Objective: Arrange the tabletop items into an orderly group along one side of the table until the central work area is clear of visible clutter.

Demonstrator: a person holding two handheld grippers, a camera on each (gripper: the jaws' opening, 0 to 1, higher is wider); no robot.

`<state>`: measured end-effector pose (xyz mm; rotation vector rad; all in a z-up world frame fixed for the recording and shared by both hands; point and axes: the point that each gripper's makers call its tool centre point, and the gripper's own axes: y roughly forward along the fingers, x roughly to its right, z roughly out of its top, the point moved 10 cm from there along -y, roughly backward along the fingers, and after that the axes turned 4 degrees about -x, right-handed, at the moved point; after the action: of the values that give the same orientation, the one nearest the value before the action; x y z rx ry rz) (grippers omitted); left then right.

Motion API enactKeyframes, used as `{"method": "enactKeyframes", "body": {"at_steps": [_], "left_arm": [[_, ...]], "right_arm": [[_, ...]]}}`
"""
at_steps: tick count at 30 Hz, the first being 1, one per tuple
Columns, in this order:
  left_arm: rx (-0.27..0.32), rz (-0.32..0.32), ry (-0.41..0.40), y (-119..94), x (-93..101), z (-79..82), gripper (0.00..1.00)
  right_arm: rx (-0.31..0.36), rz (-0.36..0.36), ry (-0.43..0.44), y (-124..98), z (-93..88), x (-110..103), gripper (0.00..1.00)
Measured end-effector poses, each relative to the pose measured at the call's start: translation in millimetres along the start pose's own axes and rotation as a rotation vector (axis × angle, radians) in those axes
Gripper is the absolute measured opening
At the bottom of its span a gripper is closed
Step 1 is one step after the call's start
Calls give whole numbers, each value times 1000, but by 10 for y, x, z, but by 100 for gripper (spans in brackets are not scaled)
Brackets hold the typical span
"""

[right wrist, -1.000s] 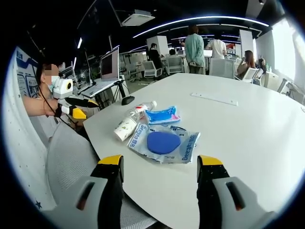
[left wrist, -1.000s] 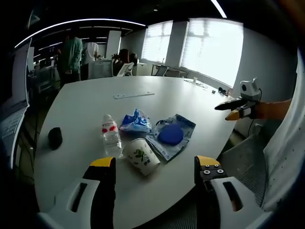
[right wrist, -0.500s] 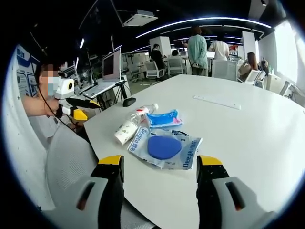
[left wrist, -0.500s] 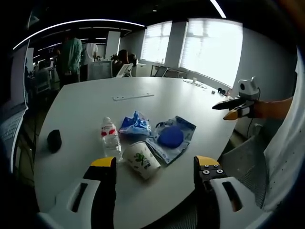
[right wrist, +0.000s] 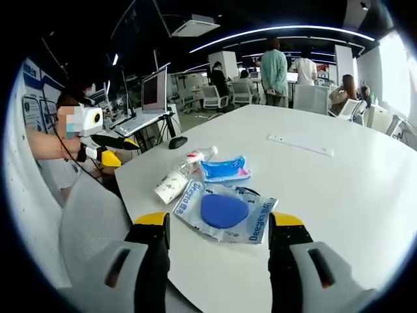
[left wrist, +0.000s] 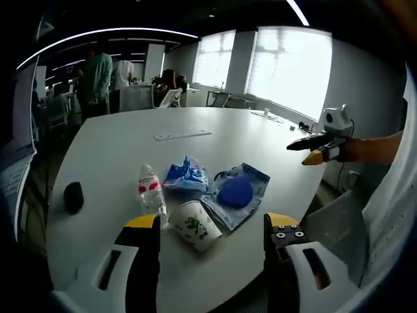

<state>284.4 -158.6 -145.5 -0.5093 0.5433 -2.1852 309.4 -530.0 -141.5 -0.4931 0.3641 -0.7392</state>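
Note:
A cluster lies near the white table's (left wrist: 215,127) near edge: a small water bottle (left wrist: 150,188) on its side, a paper cup (left wrist: 195,224) on its side, a blue crumpled packet (left wrist: 186,175) and a clear bag holding a blue disc (left wrist: 235,192). My left gripper (left wrist: 207,229) is open above the near edge, short of the cup. In the right gripper view the bag with the disc (right wrist: 225,211), packet (right wrist: 225,169), cup (right wrist: 170,186) and bottle (right wrist: 195,158) lie ahead of my open right gripper (right wrist: 219,225). Each gripper appears in the other's view, the right gripper (left wrist: 311,145) and the left gripper (right wrist: 111,147).
A black mouse (left wrist: 73,196) lies at the table's left edge. A white flat strip (left wrist: 182,135) lies farther across the table, also the strip (right wrist: 300,145). A mesh chair (right wrist: 91,222) stands by the near edge. People stand by desks (right wrist: 277,65) beyond the table.
Both views shifted slightly with the hands. The items on the table have not moved, and both grippers stay open.

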Motion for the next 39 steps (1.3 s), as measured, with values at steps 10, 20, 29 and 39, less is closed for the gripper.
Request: {"method": "enactKeyframes", "body": {"at_steps": [10,20,29,39], "left_arm": [[7,2,-1,87,-40,81,62],[15,-5,3,204,-65,180,61],[18,-9,5,298,-99,260,60],[15,-12,-1,416,-137,315,59]], "right_arm": [[2,7,-12,89,92,80,59],[7,14,-21,191,183,150,59],[5,19,-23,287,245,244,58],[6,27,-26,389,310,301,57]]}}
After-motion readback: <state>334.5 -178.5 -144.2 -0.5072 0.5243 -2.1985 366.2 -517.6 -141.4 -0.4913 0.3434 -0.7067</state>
